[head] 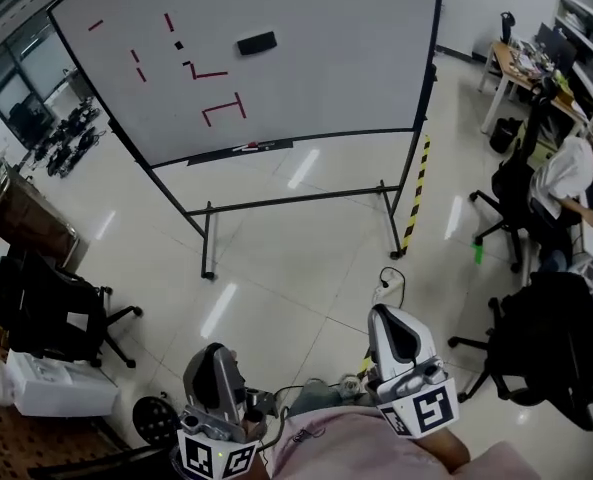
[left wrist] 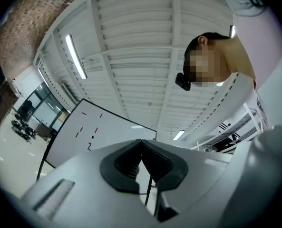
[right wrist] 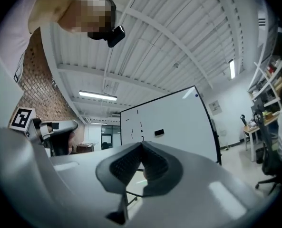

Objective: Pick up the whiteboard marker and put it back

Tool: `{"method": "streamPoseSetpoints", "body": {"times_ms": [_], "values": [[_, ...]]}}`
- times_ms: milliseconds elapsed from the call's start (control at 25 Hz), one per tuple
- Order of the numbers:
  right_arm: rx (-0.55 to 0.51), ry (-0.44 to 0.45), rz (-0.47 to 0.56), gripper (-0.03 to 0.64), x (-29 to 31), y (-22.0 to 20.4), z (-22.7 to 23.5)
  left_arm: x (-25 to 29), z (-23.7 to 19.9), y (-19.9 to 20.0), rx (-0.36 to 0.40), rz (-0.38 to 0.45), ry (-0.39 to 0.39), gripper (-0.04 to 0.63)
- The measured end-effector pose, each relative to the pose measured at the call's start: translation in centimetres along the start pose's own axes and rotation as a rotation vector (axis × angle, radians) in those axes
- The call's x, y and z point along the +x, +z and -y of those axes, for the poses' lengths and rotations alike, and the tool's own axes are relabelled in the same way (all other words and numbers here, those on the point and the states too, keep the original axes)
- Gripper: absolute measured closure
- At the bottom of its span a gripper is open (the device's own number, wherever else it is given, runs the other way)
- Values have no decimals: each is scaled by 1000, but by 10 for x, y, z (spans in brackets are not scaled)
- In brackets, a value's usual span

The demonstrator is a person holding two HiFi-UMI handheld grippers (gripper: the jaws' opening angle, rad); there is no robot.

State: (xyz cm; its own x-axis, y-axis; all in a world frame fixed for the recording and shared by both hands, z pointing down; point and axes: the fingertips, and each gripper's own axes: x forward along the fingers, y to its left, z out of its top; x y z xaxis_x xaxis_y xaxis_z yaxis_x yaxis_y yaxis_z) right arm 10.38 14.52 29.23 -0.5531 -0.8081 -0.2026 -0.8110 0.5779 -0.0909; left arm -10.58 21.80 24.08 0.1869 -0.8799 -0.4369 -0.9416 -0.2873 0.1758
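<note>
Office floor, whiteboard (head: 306, 68) well ahead; marker (head: 256, 146) apparently rests on its bottom-edge tray (head: 211, 153). Left gripper (head: 216, 353) and right gripper (head: 388, 316) both clenched, empty, held near body, probably idle.

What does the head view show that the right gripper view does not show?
Only the head view: the whiteboard's tray with what looks like a marker, and a yellow-black floor strip. Only the right gripper view: a ceiling lamp and a brick wall. Both: the whiteboard and its black eraser.
</note>
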Motion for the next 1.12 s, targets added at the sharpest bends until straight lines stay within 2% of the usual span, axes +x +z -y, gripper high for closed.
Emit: {"method": "streamPoseSetpoints", "body": {"times_ms": [120,240,400,520,800,1000,1120], "values": [[-13,-11,1,614,-13,0,-16,-17,8,-12,-9,-69,-27,591],[-9,-5,-2,614,-18,6,-36,-28,16,-16,-35,-104,-65,591],[-69,23,18,614,-14,13,-68,-34,16,-7,-41,-97,-102,591],[-64,16,25,614,-12,14,-78,-36,8,4,-44,-71,-114,591],[-68,21,46,614,-5,23,-89,-32,3,13,-40,-68,-123,591],[-56,49,28,614,-8,14,-93,-30,12,3,-45,-81,-127,591],[-51,49,27,615,-12,12,-90,-25,11,-17,-47,-143,-70,591]]}}
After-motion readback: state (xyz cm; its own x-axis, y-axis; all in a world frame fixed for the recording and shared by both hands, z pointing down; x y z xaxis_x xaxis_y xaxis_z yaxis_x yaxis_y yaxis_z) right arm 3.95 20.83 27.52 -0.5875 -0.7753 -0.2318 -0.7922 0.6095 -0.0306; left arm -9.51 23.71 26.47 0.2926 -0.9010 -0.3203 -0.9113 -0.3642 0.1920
